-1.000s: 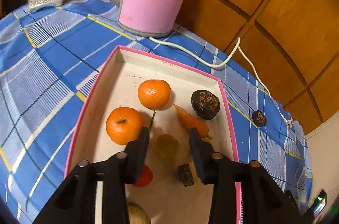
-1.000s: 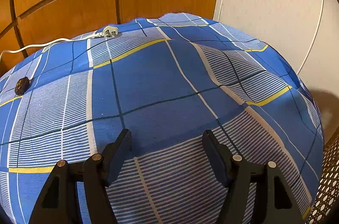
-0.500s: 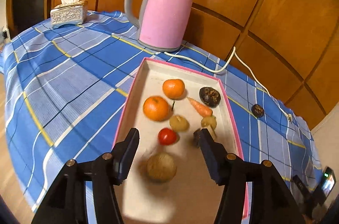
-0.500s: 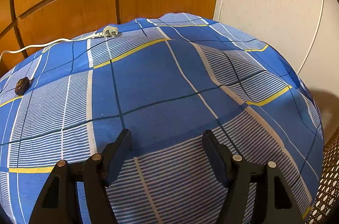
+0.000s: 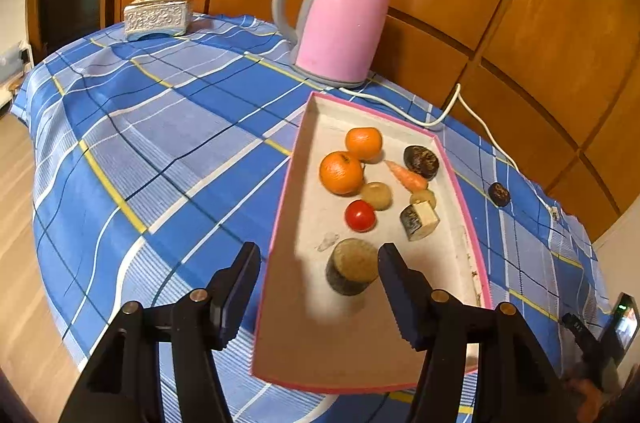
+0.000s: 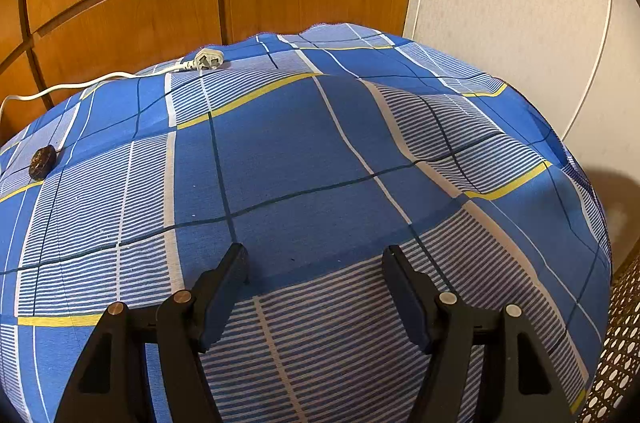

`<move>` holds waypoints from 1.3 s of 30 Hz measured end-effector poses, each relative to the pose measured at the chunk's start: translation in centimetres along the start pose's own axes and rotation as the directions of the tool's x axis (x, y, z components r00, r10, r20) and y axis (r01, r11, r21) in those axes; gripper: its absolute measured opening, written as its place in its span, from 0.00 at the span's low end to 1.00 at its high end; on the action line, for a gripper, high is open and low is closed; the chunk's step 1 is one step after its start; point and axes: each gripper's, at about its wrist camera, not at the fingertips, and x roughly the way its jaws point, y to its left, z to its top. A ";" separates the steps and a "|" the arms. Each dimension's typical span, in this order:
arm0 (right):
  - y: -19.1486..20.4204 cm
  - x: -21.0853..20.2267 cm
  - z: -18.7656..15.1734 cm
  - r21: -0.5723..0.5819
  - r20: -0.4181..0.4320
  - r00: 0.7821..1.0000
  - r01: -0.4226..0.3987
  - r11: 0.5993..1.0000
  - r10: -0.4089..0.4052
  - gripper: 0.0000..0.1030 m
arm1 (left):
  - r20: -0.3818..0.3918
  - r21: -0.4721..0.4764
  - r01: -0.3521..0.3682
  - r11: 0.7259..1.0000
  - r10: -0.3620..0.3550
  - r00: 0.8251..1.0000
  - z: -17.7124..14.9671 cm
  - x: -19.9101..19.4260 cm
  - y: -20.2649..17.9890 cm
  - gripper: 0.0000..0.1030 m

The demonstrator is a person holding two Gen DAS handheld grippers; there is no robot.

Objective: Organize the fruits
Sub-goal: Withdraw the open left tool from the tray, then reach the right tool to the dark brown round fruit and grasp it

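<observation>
A pink-rimmed tray (image 5: 460, 183) lies on the blue checked tablecloth. In it are two oranges (image 5: 341, 172), a carrot (image 5: 406, 175), a dark round fruit (image 5: 421, 162), a red tomato (image 5: 360, 215), a yellowish fruit (image 5: 377, 195), a cut wedge (image 5: 418, 221) and a brown round piece (image 5: 352, 265). My left gripper (image 5: 318, 269) is open and empty, held above the tray's near end. A small dark fruit (image 5: 499, 193) lies on the cloth right of the tray; it also shows in the right wrist view (image 6: 42, 162). My right gripper (image 6: 314, 267) is open and empty over bare cloth.
A pink kettle (image 5: 340, 15) stands behind the tray, its white cord (image 5: 452, 107) running right to a plug (image 6: 206, 60). A tissue box (image 5: 158, 13) sits at the far left. Wooden panels back the table. The cloth drops off at the right edge (image 6: 592, 207).
My left gripper has opened wide and pulled back and up from the tray, so the whole tray and more of the table show. The right gripper has not moved.
</observation>
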 end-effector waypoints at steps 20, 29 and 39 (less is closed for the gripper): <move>0.2 -0.1 0.1 -0.015 -0.014 1.000 0.009 1.000 -0.009 0.68 | -0.025 -0.057 -0.006 0.998 0.005 1.000 -1.1 0.8 2.6 0.63; 0.0 0.0 0.4 -0.020 -0.028 1.000 0.000 1.000 -0.001 0.68 | -0.023 -0.066 -0.006 0.998 0.004 1.000 -1.2 0.9 2.9 0.63; 3.9 -1.7 2.2 -0.078 -0.117 0.951 -0.295 0.952 0.285 0.68 | -0.033 -0.065 -0.015 0.998 0.012 0.999 -1.5 1.3 2.9 0.64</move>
